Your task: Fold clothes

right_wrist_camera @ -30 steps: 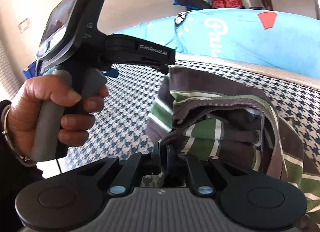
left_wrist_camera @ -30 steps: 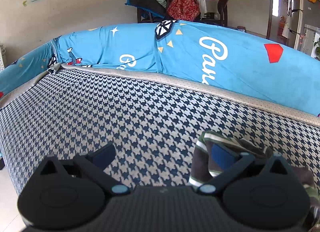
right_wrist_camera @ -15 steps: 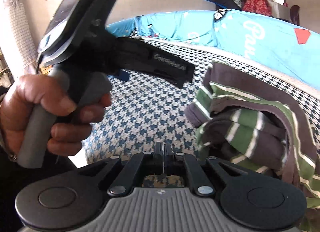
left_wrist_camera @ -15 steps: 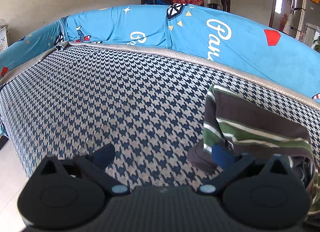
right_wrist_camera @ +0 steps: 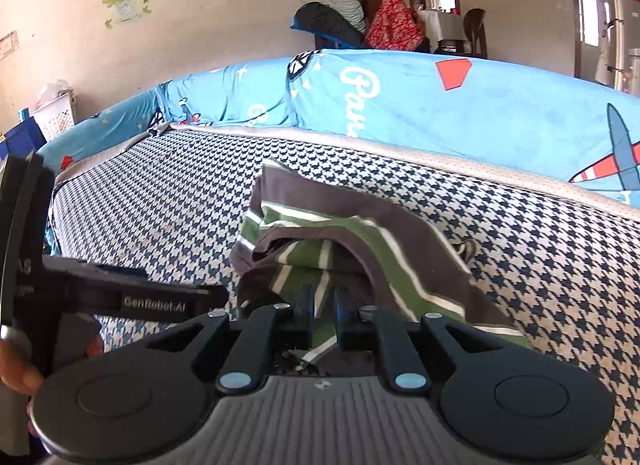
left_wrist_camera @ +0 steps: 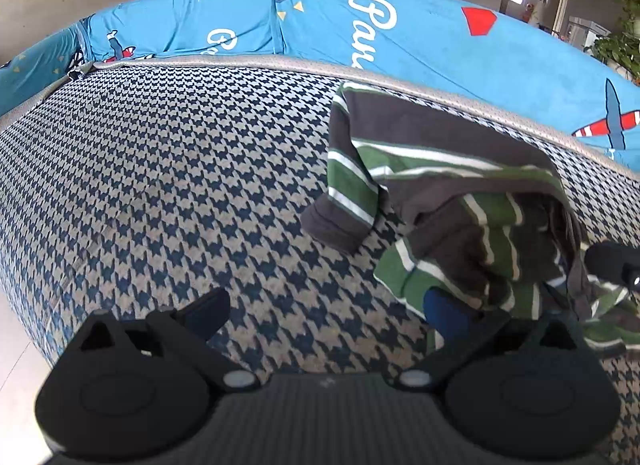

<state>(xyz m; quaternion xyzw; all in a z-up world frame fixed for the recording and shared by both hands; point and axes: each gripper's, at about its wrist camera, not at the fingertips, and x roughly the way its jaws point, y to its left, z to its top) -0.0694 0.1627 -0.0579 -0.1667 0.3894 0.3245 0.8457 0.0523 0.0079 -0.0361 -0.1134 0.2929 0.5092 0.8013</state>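
Striped shirt (right_wrist_camera: 352,249) lies bunched on houndstooth sofa seat (left_wrist_camera: 168,169), nr back edge by blue cover (left_wrist_camera: 420,41). Left gripper (left_wrist_camera: 326,305): jaws wide apart, empty, w/ right finger at shirt's edge. Right gripper (right_wrist_camera: 322,315): jaws just opening, narrow gap, shirt fabric between pads, not pressed.

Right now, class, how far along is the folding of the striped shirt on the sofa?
Done: little; the striped shirt lies bunched on the sofa seat. In hand: the right gripper, jaws just opening slightly over its near edge, grips nothing clearly; the left gripper is open beside it. Left: spreading flat and every fold.
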